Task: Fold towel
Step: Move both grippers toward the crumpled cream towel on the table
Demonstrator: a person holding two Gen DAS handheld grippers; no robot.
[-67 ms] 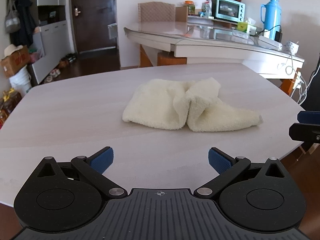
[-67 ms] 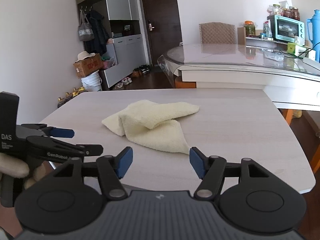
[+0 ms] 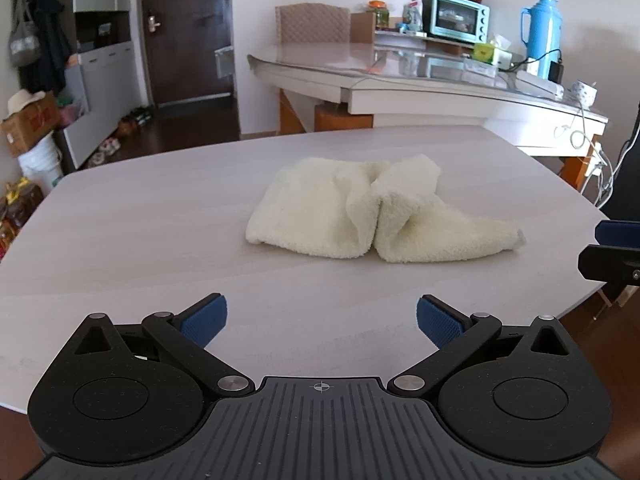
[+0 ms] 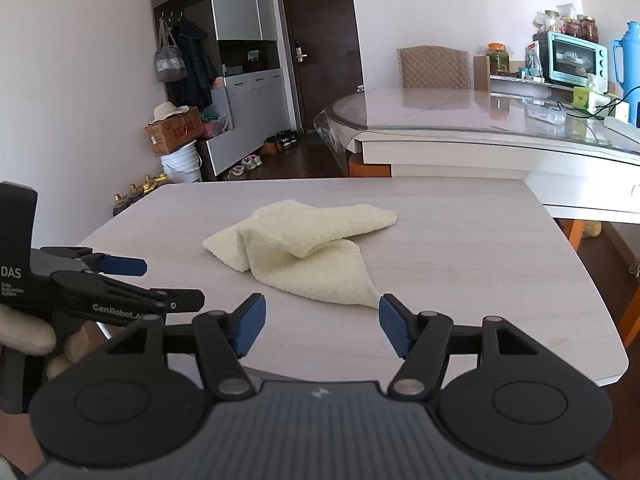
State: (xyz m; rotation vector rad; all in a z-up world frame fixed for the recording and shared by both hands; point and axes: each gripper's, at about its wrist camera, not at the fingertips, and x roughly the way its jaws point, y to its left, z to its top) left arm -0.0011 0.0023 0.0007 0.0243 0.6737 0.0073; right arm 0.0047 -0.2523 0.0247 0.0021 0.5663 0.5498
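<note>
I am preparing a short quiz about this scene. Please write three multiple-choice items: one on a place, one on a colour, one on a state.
1. Where does the towel lie?
A. on the pale wooden table
B. on the floor
C. on the chair

2. What colour is the towel?
A. blue
B. cream
C. grey

3. How do both grippers stand?
A. shut on the towel
B. shut, empty
C. open, empty

Key: A, it rests mid-table; B, its pile is pale cream; C, the left gripper and right gripper show wide gaps, with nothing between the pads.

A teal toaster oven (image 3: 460, 16) stands beside a blue thermos (image 3: 542, 36).
</note>
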